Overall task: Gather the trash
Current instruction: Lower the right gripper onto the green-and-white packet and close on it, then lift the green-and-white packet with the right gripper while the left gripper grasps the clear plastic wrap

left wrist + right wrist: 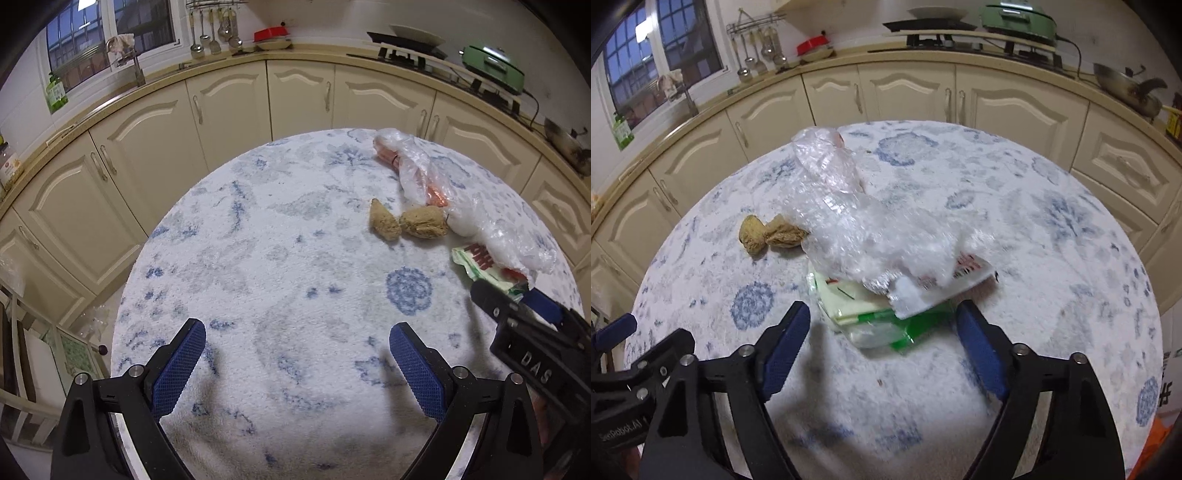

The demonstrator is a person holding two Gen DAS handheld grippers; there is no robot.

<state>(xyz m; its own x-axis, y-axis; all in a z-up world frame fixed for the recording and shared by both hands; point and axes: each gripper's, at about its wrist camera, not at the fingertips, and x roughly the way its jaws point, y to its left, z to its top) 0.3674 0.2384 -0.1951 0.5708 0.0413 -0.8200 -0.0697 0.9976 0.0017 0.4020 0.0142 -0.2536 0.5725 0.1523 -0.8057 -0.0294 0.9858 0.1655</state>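
On the round table (280, 258) lies a heap of trash. A crumpled clear plastic bag (857, 225) covers part of a green-and-white wrapper (871, 314) with red print. Two brown crumpled lumps (768, 234) lie left of the bag. In the left wrist view the bag (424, 173) holds something orange, with the brown lumps (406, 221) beside it. My right gripper (882, 308) is open, and the wrapper's near edge sits between its fingers without touching the pads. My left gripper (297, 326) hovers open over bare cloth, nothing between its fingers. The right gripper (513, 299) shows at that view's right edge.
The table wears a white cloth with blue flowers. Cream kitchen cabinets (229, 107) curve behind it under a counter with a green pot (495, 66), a pan (1126, 88), hanging utensils (212, 33) and a window (85, 40). A rack (55, 350) stands at the left.
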